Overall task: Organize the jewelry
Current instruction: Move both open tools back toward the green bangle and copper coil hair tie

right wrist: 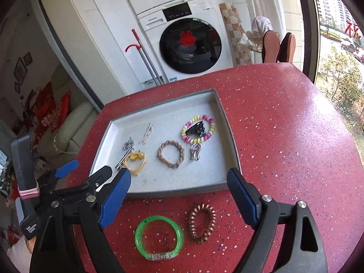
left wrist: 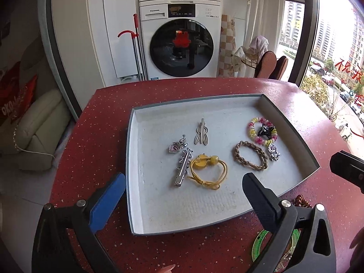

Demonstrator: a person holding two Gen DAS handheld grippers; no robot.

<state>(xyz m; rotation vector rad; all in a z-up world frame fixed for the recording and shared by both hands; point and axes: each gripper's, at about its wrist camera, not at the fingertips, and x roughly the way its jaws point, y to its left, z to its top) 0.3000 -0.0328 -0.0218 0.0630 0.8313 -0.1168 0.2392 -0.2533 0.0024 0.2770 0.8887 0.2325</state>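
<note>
A grey tray on the red table holds several pieces: a silver star clip, a yellow cord bracelet, a braided brown band, a pink-yellow spiral band with a black claw clip, a heart pendant, a silver hairpin. A green bangle and a copper spiral band lie on the table before the tray. My left gripper is open over the tray's near edge, empty. My right gripper is open above the two loose bands.
The red speckled table curves away to the right toward a window. A washing machine and a red-handled mop stand behind the table. A cream sofa is at the left, below table level.
</note>
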